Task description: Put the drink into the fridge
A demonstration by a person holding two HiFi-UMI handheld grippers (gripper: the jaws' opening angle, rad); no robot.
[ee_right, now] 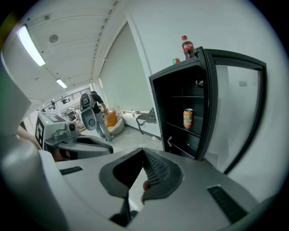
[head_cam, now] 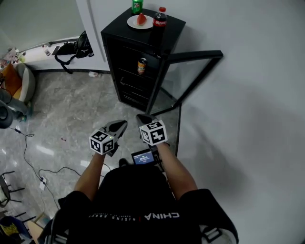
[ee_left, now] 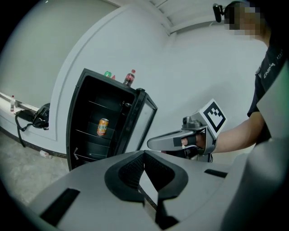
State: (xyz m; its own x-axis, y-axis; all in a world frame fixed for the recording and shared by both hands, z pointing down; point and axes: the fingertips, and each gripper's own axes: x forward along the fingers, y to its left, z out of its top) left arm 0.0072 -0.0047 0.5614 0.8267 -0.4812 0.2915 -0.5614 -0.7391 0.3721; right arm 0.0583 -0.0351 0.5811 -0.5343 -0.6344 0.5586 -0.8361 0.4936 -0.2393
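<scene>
Closest to the person, both grippers are held low, well short of the fridge [head_cam: 114, 31]. The left gripper [head_cam: 119, 125] has its jaws closed tip to tip with nothing in them, and the right gripper [head_cam: 143, 118], just beside it, is also closed and empty. Between them and the fridge is bare stone floor [head_cam: 81, 105].

The glass door [head_cam: 195, 55] is swung open to the fridge's right, so the shelves face the grippers. An orange can [head_cam: 141, 66] already stands upright on an upper shelf inside.

On top of the fridge, a cola bottle [head_cam: 159, 20] stands upright at the right front corner, above the hinge side. A plate [head_cam: 131, 23] with a watermelon slice [head_cam: 141, 19] sits to its left, and a green bottle [head_cam: 137, 6] stands behind the plate.

If the cola bottle is the next drink, it lies ahead of and above both jaws with its long axis vertical. The right gripper is slightly nearer. Its jaws would have to open, then close across the bottle from the side.
</scene>
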